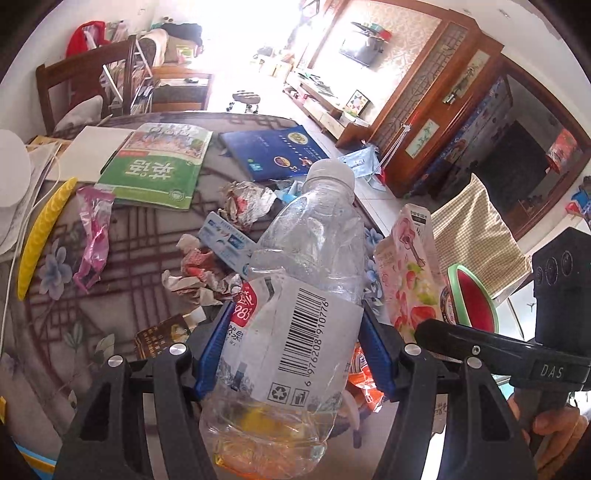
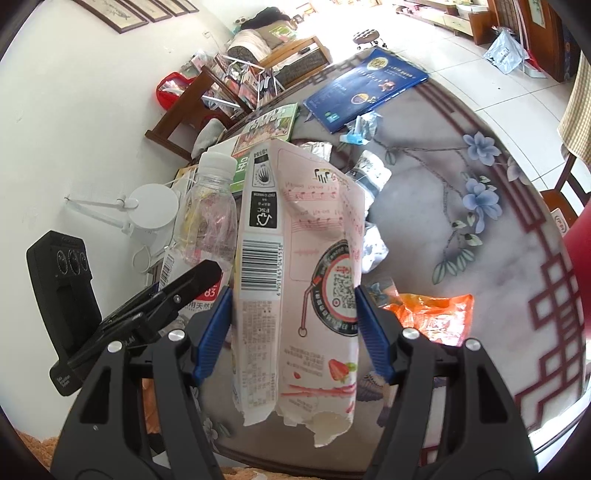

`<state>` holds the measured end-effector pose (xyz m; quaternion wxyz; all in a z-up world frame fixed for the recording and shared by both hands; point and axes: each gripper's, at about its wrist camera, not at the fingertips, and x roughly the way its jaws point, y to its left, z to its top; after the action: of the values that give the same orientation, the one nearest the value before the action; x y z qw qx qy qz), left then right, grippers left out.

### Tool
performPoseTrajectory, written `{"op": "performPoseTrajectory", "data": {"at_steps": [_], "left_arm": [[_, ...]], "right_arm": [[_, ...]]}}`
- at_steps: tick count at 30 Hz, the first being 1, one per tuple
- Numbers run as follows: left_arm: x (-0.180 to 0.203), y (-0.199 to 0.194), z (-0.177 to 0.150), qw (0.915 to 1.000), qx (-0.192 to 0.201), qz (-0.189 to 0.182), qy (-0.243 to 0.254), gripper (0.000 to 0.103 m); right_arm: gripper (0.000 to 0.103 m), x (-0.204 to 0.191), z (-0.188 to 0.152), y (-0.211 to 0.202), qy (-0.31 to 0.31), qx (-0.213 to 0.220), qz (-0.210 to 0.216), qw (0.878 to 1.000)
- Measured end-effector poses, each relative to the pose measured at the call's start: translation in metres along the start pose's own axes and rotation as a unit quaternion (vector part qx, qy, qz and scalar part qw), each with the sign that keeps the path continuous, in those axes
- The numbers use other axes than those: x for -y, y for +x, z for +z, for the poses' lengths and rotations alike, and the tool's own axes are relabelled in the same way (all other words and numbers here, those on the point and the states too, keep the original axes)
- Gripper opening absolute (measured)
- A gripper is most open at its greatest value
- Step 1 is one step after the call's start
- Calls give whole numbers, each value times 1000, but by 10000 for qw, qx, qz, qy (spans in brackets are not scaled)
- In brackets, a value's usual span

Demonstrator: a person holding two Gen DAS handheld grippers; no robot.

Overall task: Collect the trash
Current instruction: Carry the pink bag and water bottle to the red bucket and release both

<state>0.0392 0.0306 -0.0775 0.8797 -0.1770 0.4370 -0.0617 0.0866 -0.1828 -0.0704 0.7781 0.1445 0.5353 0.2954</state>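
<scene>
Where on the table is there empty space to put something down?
Bare cloth lies by the blue flowers, between the silver wrappers and the table's red border. The middle is crowded with crumpled wrappers around the books.

A lived-in home: dining table opening onto a living room

A flower-patterned tablecloth point(image 2: 480, 229) covers the table, with books point(image 1: 159, 166) along its far edge and a wooden chair point(image 1: 74, 85) behind. Beyond are a sofa point(image 1: 162, 44), a wall television point(image 1: 360, 48), a carved wooden cabinet point(image 1: 436, 107), framed pictures point(image 2: 140, 13) and a tiled floor point(image 2: 461, 62).
</scene>
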Motion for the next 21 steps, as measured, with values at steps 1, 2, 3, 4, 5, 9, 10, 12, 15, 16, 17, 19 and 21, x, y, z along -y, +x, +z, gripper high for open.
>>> {"op": "performPoseTrajectory", "data": {"at_steps": [1,2,3,4,5,9,10,12,15,16,17,19,21], "left_arm": [[3,1,0,10000,-2,-22,24,62],[4,1,0,10000,-7,-42,35,62],[7,2,0,10000,-12,-60,56,62],[9,2,-1,9999,-11,-68,76,62],[11,2,-1,9999,-12,-75,99,62],[16,5,-1,9998,-24,-82,167,62],[18,6,-2,9998,-30,-58,196,62],[20,7,-3,9998,-46,-46,211,62],[21,9,-5,9998,-72,-72,173,62],[22,9,-5,9998,-77,-73,184,62],[24,10,-5,9997,-78,-72,203,62],[26,11,-5,9997,-82,-84,227,62],[29,12,-6,9996,-102,-101,261,62]], "right_arm": [[64,1,0,-2,21,18,-1,10000],[64,3,0,-3,40,38,-4,10000],[64,4,0,-5,55,58,-10,10000],[64,5,1,-7,69,78,-15,9999],[64,7,0,-9,81,100,-22,9999],[64,11,-1,-16,149,163,-42,9997],[64,12,-1,-17,168,175,-47,9997],[64,15,-1,-20,206,204,-57,9996],[64,20,-2,-25,262,239,-74,9993],[64,22,-2,-26,285,251,-79,9992],[64,25,-2,-27,313,268,-88,9991],[64,28,-3,-31,363,299,-98,9988],[64,32,-3,-33,404,328,-107,9986]]}}
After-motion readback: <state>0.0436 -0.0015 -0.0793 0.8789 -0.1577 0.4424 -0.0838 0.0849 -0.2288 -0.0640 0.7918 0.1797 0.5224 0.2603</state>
